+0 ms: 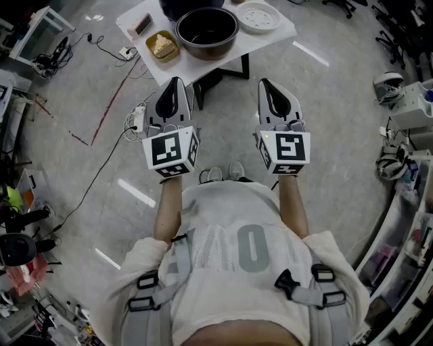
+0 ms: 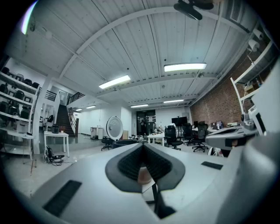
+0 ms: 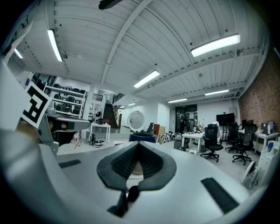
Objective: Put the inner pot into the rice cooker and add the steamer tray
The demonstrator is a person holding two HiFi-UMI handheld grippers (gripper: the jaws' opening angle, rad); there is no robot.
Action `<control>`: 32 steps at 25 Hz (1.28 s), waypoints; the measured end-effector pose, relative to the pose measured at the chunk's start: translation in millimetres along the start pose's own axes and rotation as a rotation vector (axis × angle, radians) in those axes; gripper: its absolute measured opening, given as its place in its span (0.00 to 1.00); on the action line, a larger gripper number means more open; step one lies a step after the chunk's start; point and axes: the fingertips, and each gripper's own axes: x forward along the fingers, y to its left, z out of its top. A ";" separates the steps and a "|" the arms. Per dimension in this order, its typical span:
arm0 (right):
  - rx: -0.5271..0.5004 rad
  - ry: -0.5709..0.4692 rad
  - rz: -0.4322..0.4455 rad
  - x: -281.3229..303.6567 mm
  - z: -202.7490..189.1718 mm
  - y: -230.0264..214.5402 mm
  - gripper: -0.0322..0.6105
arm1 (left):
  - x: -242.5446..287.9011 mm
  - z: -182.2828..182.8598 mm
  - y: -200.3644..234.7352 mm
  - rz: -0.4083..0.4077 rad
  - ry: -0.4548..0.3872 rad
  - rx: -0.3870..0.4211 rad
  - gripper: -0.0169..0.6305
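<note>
Plainly nothing is in hand yet. The left gripper [image 1: 174, 82] is held level with its jaws pressed together on nothing. The right gripper [image 1: 268, 84], at three o'clock of it, is the same: closed and empty. Both stand well short of the small white table [image 1: 281, 32] at twelve o'clock. On it, from the left, sit a yellow container [image 1: 162, 45], the dark inner pot [image 1: 206, 30] just beside it, and the white steamer tray [image 1: 257, 17] at about two o'clock of the pot.

To my eye the trouble could start on the floor. A power strip [image 1: 137, 116] lies at about nine o'clock of the left gripper, near the table leg, and a step forward could catch it. The yellow container sits so tight to the pot that a wide grab at the rim could shove it off the front edge. The tray lies near the right-hand corner and could be nudged over.

The rice cooker I cannot pick out for certain. A dark rounded shape [image 1: 189, 5] at eleven o'clock of the pot may be it, but the frame cuts it off. In both gripper views the closed jaws mask most of the tabletop.
</note>
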 end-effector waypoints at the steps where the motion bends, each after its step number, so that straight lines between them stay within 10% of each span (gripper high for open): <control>1: 0.001 0.003 0.004 0.3 -1.5 0.2 0.06 | 1.8 -0.4 -0.4 -0.001 -0.002 -0.005 0.06; 32: 0.140 0.040 0.137 46.2 -46.9 -59.5 0.06 | 39.3 -9.7 0.8 0.156 -0.041 -0.039 0.06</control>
